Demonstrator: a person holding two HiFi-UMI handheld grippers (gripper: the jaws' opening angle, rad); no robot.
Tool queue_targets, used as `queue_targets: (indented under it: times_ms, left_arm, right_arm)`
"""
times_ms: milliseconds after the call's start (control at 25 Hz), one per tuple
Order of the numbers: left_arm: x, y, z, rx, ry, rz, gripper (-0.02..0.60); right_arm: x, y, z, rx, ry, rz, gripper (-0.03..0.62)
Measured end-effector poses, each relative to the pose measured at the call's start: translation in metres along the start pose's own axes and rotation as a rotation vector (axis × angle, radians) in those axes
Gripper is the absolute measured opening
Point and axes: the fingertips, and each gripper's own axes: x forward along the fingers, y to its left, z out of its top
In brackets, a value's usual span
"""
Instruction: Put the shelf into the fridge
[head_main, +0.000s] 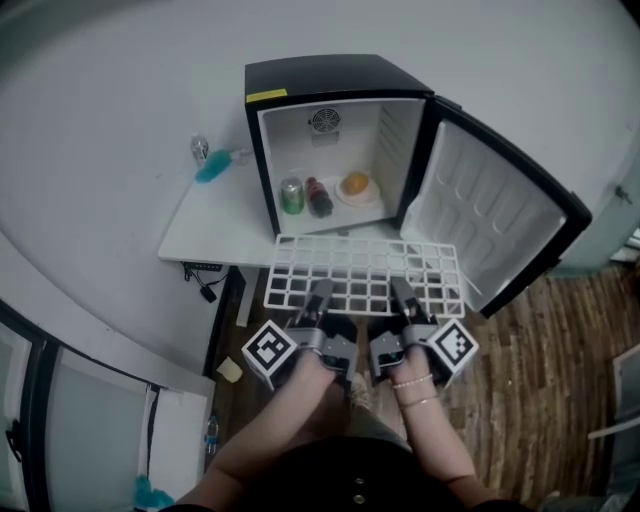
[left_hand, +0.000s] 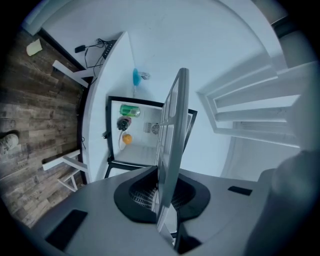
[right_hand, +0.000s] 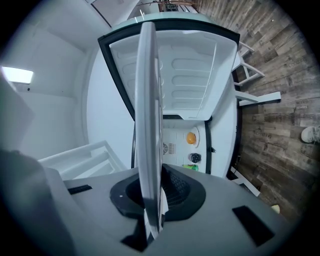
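Note:
A white wire-grid shelf hangs level in front of the open black mini fridge. My left gripper is shut on the shelf's near edge at the left, my right gripper on the same edge at the right. In the left gripper view the shelf runs edge-on between the jaws toward the fridge. The right gripper view shows the shelf clamped the same way, with the fridge door behind it. The fridge floor holds a green can, a dark bottle and an orange on a plate.
The fridge stands on a white table against a white wall, its door swung open to the right. A blue-handled item lies on the table left of the fridge. Wooden floor lies below at the right.

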Motion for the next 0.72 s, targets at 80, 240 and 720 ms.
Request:
queue_targets:
  times_ms: [80, 240, 720]
  left_arm:
    - [0.016, 0.003, 0.004, -0.002, -0.008, -0.001, 0.032]
    - [0.044, 0.007, 0.011, -0.009, -0.028, 0.000, 0.033]
    - [0.114, 0.020, 0.047, 0.002, -0.109, 0.017, 0.032]
  right_arm:
    - [0.016, -0.003, 0.008, 0.002, 0.007, -0.002, 0.029]
    - [0.048, -0.006, 0.020, 0.020, 0.027, -0.002, 0.029]
    - [0.136, -0.018, 0.041, 0.022, 0.122, -0.020, 0.029]
